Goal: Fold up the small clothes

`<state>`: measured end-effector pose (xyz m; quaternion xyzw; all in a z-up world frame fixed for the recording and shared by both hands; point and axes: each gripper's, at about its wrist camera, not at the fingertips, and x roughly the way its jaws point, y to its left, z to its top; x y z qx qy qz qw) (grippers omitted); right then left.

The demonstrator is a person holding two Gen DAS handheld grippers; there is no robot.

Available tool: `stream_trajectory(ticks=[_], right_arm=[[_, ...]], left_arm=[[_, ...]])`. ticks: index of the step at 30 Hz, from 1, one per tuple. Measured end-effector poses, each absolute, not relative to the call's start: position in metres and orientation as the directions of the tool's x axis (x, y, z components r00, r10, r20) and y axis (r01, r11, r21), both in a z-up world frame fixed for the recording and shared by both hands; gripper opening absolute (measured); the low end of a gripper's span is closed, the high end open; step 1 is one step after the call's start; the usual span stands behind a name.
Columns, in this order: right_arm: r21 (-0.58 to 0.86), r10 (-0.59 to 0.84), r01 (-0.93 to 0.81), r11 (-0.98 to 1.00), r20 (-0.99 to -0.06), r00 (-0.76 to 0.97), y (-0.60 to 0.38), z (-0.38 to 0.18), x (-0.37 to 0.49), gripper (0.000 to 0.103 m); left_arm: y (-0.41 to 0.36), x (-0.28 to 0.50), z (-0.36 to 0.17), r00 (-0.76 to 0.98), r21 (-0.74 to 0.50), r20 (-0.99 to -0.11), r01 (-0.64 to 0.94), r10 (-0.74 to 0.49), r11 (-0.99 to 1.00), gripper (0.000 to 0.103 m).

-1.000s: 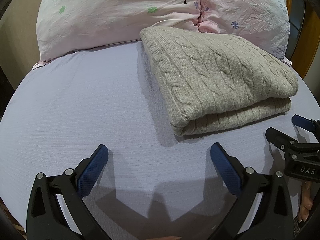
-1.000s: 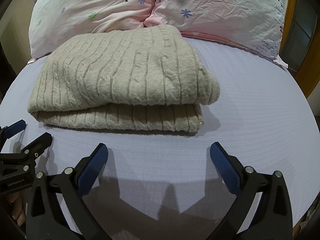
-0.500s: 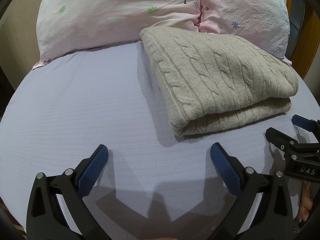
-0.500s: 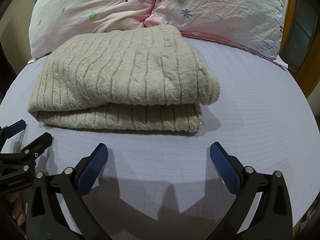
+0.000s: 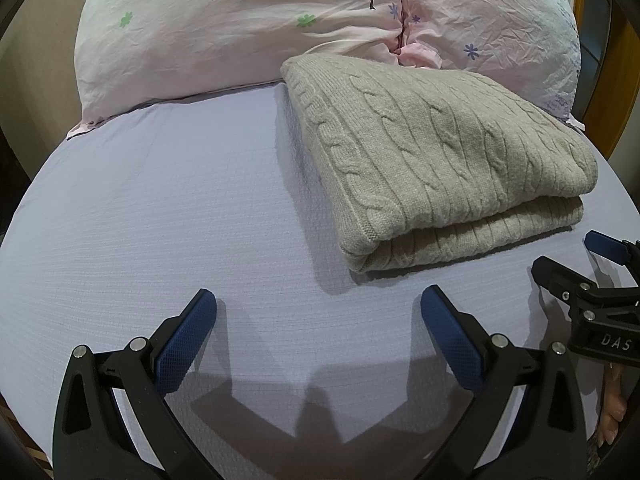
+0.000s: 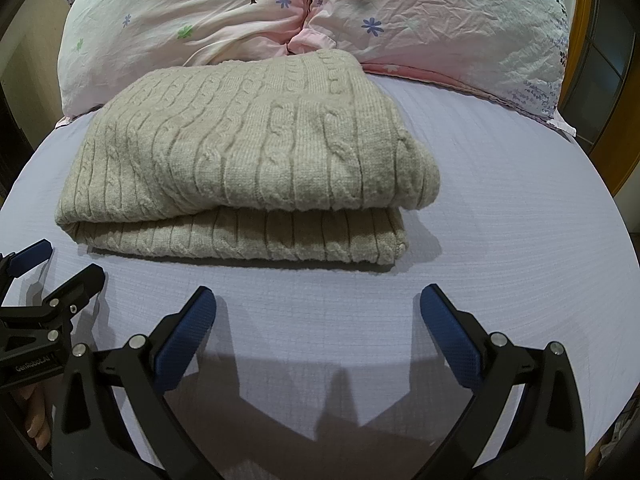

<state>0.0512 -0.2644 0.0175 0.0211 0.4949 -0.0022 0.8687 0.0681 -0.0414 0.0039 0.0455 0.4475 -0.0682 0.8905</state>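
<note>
The left gripper (image 5: 318, 312) has its jaws wide apart and holds nothing. The right gripper (image 6: 318, 312) is the same, wide apart with nothing in it. Both hang low over the purple bed sheet (image 5: 160, 208), side by side.

The sweater (image 6: 248, 152) is a thick, tan, knitted one with rope shapes on it. It is folded over into a fat stack of two layers. It lies just past the right jaws, a bit to their left side. From the left jaws it sits ahead and off to the right. Its far end touches the pink pillows (image 6: 360, 8) at the back.

I think the sweater will be soft and floppy, not stiff. It looks a little heavy for cloth, and it will sag if lifted by one spot. The fuzzy wool should not slip much in the blue pads (image 6: 184, 332). It will not break.

A good place to grab looks like the near edge, one corner for each gripper, pinching all the layers at once
</note>
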Motion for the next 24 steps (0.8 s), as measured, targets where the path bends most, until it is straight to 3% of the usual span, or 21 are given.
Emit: stream_trajectory(ticks=[24], right_arm=[[0.035,0.018,0.024,0.999,-0.860,0.510,-0.2645,0.0177,0.0512,0.101]], left_arm=[[-0.0438,0.0664,0.0019,0.593,0.020,-0.802,0.143,-0.070,0.989,0.102]])
